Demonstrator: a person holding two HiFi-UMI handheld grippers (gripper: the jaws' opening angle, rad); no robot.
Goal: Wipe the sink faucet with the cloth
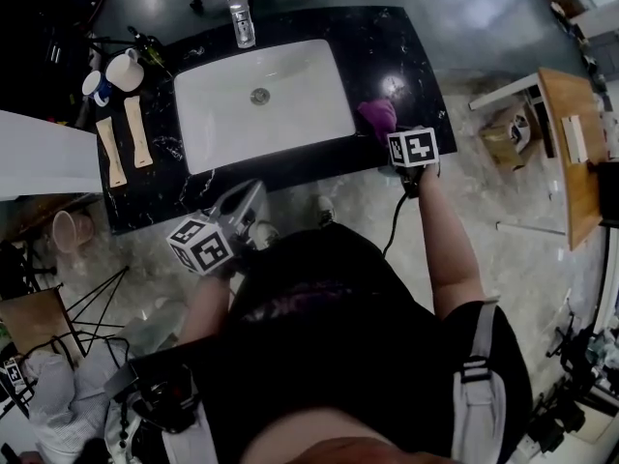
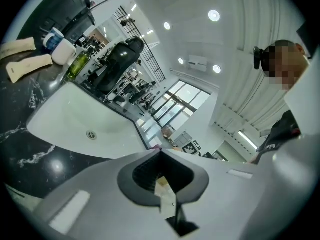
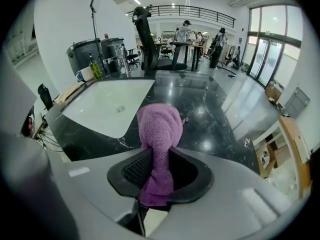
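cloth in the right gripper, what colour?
Purple; the cloth shows best in the right gripper view, pinched by the right gripper.

The cloth (image 3: 159,129) is coloured purple throughout. The sink basin (image 1: 290,104) is finished in plain white. The countertop (image 1: 397,56) is finished in glossy black, veined with white marbling. The faucet (image 1: 241,19) is finished in bright chrome. The floor (image 1: 503,220) is patterned in grey-beige marble.
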